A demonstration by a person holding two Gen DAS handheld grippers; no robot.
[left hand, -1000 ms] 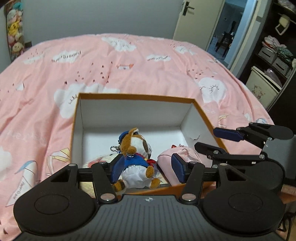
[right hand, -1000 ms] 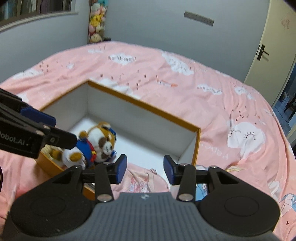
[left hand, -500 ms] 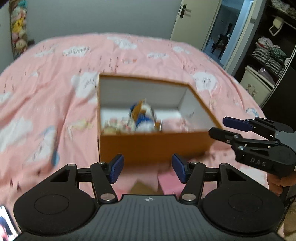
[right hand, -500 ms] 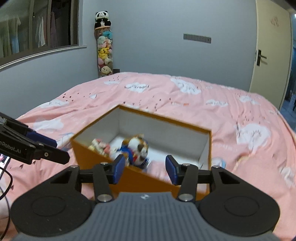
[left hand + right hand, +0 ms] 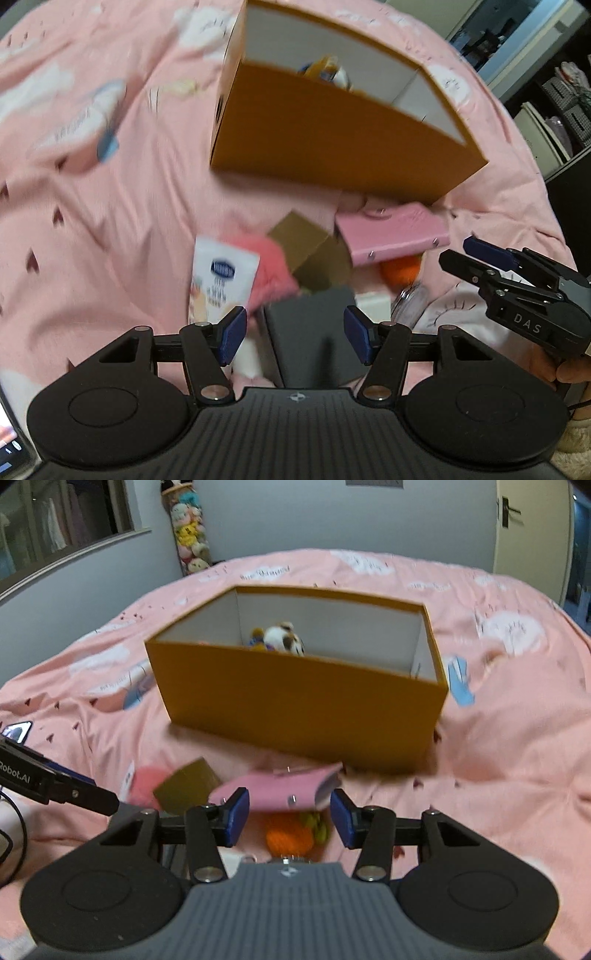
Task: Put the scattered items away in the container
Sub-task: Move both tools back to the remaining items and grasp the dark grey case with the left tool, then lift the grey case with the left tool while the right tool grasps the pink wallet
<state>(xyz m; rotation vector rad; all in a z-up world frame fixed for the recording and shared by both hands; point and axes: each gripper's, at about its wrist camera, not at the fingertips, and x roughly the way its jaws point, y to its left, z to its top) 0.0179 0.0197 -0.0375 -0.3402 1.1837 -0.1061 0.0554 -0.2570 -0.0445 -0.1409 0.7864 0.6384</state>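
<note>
Lying lengthwise towards the orange box [image 5: 332, 140], seemingly, white tube [image 5: 218, 284]; both grippers' jaws apart, empty.

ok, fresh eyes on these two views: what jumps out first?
The orange box dominates mid-bed on the pink duvet, a plush toy peeking over its rim. In front of it lies a jumble: pink case, white tube, brown carton, orange ball. Both grippers, left and right, hover open above it.
</note>
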